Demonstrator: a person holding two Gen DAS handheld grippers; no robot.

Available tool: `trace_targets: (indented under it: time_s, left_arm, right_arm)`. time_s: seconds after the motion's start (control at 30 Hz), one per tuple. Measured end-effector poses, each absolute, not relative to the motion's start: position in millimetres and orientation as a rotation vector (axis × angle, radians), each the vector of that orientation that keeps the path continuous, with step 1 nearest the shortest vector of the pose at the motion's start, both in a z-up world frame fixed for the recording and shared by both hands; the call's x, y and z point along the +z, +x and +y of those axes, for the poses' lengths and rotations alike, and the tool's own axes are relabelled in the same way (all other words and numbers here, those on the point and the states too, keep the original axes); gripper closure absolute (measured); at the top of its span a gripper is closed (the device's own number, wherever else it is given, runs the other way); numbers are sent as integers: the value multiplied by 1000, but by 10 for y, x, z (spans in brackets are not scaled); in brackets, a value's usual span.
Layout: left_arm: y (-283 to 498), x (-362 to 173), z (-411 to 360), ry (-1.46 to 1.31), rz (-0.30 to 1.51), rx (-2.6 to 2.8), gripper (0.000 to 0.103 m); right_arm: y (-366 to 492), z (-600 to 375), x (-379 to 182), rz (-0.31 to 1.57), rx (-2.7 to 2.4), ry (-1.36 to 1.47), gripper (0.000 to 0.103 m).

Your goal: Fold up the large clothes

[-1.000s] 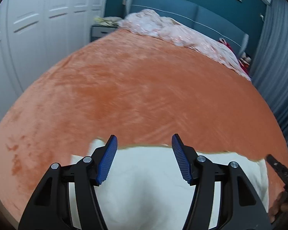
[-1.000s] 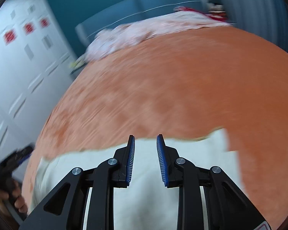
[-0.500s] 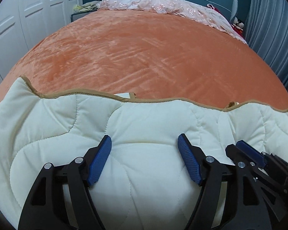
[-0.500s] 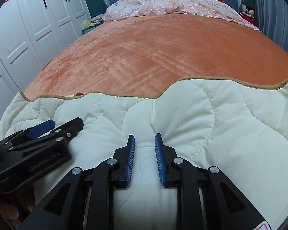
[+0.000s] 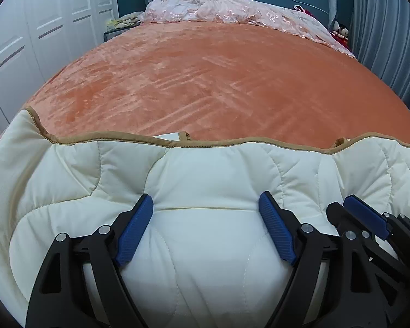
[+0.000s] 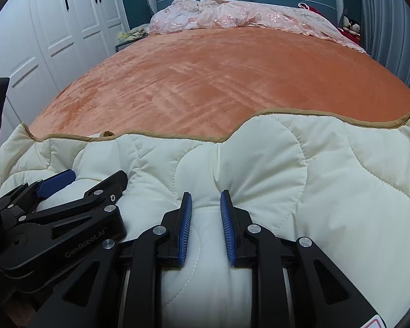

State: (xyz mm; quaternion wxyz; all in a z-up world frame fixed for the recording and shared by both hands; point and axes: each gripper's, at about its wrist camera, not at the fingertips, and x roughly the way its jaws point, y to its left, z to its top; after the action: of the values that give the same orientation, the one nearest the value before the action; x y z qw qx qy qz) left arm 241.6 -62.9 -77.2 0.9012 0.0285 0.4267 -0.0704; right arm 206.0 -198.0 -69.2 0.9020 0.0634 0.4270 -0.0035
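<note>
Left wrist view: we see left gripper (image 5: pixel 206 205), jaws just widening, spread over cream quilted garment (image 5: pixel 205 177) on orange bedspread (image 5: pixel 218 82), padding bulging between them, unpinched. Right gripper (image 6: pixel 203 205) clenched on puffy fold. We judge garment soft, bulky, light; best grasped along tan-bound edge (image 5: pixel 218 142).

"genrobot.ai" on the left gripper (image 6: pixel 95 188) body, red double-happiness cutouts on wardrobe doors (image 6: pixel 76 13)
</note>
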Motion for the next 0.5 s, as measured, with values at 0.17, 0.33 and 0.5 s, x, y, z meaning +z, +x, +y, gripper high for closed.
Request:
trace_targets:
  time_s: [0.17, 0.33, 0.5]
  left_arm:
    - [2416, -782, -632, 60, 870, -140, 26]
    - [2427, -801, -636, 63, 859, -128, 26]
    - [2438, -807, -649, 71, 863, -119, 26]
  right_arm:
    - [2051, -1963, -702, 872, -14, 124, 81]
    - [2057, -1957, -723, 863, -18, 126, 81]
    - [2069, -1947, -740, 864, -20, 128, 81]
